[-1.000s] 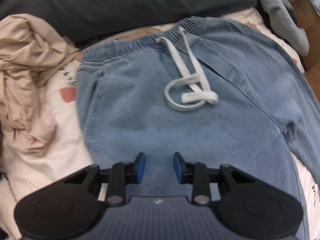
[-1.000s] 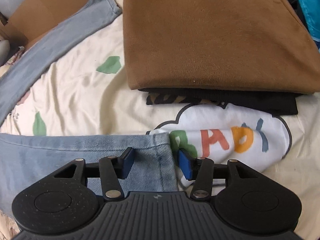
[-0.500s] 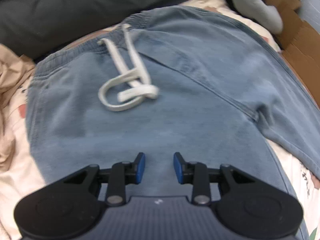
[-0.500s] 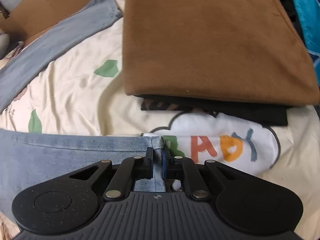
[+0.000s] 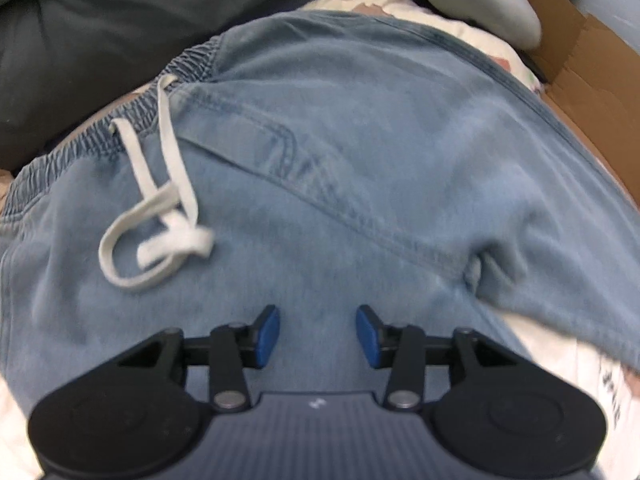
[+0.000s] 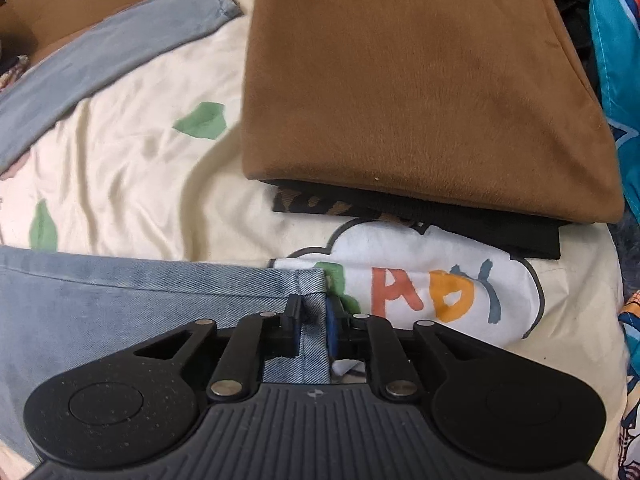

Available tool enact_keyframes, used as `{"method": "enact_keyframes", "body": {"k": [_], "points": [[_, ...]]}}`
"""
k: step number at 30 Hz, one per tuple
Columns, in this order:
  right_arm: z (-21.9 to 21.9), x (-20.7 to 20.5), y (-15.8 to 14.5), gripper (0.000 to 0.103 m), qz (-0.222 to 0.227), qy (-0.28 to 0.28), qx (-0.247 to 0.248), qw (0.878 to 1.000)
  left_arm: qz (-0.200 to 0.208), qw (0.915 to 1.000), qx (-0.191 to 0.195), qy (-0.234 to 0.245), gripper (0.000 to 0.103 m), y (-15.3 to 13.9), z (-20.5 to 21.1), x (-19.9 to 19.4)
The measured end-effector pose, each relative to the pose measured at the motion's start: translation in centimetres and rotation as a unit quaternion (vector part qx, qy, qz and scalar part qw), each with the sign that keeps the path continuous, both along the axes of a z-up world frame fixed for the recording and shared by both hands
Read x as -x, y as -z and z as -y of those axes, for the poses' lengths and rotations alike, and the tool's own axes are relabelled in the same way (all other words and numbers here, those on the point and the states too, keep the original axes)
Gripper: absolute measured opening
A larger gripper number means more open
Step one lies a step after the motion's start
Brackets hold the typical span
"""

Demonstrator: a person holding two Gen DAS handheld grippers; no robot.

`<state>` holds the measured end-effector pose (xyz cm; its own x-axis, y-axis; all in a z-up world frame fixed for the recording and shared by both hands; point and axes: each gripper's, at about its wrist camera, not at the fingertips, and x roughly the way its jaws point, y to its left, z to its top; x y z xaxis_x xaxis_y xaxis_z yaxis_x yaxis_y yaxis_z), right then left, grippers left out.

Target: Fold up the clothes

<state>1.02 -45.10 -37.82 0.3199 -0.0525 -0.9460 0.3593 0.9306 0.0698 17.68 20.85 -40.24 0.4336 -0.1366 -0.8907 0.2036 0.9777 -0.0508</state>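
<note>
Light blue jeans (image 5: 360, 200) with an elastic waistband and a white drawstring (image 5: 160, 216) lie spread on the bed. My left gripper (image 5: 318, 332) hovers over the seat of the jeans, near the crotch seam. Its jaws are opening and nothing is between them. In the right wrist view one jeans leg (image 6: 120, 312) lies across the sheet. My right gripper (image 6: 313, 320) holds that leg's hem (image 6: 312, 292) between its pads, and its jaws are opening a little. The other leg (image 6: 100, 52) stretches away at the upper left.
A folded brown garment (image 6: 420, 80) lies on a black one (image 6: 500, 232) beyond the hem, on the cream printed bedsheet (image 6: 140, 160). Teal fabric (image 6: 616, 40) sits at the right edge. A cardboard box (image 5: 580, 60) and dark grey cloth (image 5: 80, 40) border the jeans.
My left gripper slid right across the jeans toward the crotch, and its jaws widened. My right gripper closed on the leg hem, then eased apart slightly.
</note>
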Motion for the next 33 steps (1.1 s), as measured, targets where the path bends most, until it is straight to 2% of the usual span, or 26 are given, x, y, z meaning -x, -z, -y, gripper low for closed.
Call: {"method": "enact_keyframes", "body": {"k": [4, 7, 9, 10, 12, 14, 17, 23, 28, 33], "points": [[-0.3, 0.8, -2.1, 0.015, 0.028, -0.006, 0.002, 1.000, 0.001, 1.0000, 0.000, -0.008, 0.045, 0.0, -0.3, -2.4], [-0.9, 1.4, -3.0, 0.015, 0.047, -0.014, -0.021, 0.999, -0.013, 0.9998, -0.013, -0.008, 0.038, 0.2, -0.7, -4.5], [-1.6, 1.6, -3.2, 0.015, 0.054, -0.023, -0.033, 0.998, -0.010, 0.9996, -0.022, -0.010, 0.038, -0.6, -1.0, -5.6], [-2.1, 1.6, -3.1, 0.015, 0.054, -0.030, -0.037, 0.997, -0.008, 0.9996, -0.017, -0.023, 0.035, -1.4, -1.5, -6.2], [-2.8, 1.8, -2.8, 0.015, 0.052, -0.040, -0.049, 0.997, -0.002, 0.9990, 0.023, -0.039, 0.035, -3.4, -2.7, -6.8], [-3.2, 1.9, -2.3, 0.015, 0.049, -0.044, -0.057, 0.996, 0.011, 0.9986, 0.041, -0.032, 0.035, -5.3, -3.3, -7.2], [-3.7, 2.3, -1.8, 0.015, 0.048, -0.045, -0.073, 0.995, 0.020, 0.9995, 0.021, -0.014, 0.035, -8.2, -4.7, -6.8], [-5.1, 3.3, -1.0, 0.015, 0.052, -0.065, -0.092, 0.992, 0.010, 0.9991, 0.000, -0.042, 0.035, -13.0, -10.1, -4.8], [-5.4, 4.4, -0.7, 0.015, 0.056, -0.088, -0.101, 0.989, 0.000, 0.9983, -0.018, -0.055, 0.035, -16.4, -13.6, -1.5], [-5.1, 5.3, -0.3, 0.015, 0.055, -0.099, -0.104, 0.988, -0.010, 0.9974, -0.017, -0.070, 0.035, -17.9, -15.5, 0.5]]}}
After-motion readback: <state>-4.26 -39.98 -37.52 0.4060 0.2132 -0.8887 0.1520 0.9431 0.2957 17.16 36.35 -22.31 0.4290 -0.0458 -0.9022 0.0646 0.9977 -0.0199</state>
